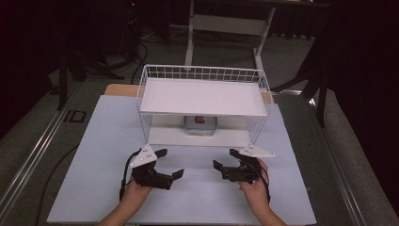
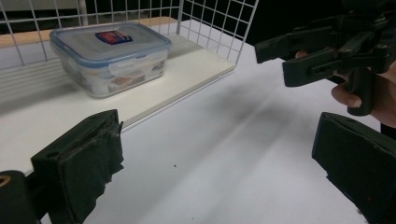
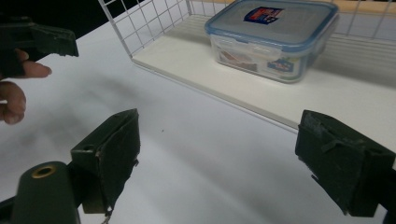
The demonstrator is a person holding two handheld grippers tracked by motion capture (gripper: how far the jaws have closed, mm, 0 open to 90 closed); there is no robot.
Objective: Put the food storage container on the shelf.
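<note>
A clear plastic box with a blue-rimmed lid (image 1: 201, 125) stands on the lower shelf of a white wire rack (image 1: 202, 74), under its flat white top shelf. My left gripper (image 1: 171, 163) rests open on the white table in front of the rack's left half. My right gripper (image 1: 224, 158) rests open in front of the right half. Both point inward toward each other and hold nothing. In the left gripper view the box (image 2: 109, 58) lies ahead to the left, with the right gripper (image 2: 273, 63) at the upper right. In the right gripper view the box (image 3: 273, 37) lies ahead to the right.
The white table board (image 1: 94, 155) spreads wide around both hands. The rack's wire side walls (image 2: 219, 28) flank the lower shelf, whose front is open. A white desk frame (image 1: 226, 23) stands on the floor behind, and a cable (image 1: 51, 174) runs off the table's left.
</note>
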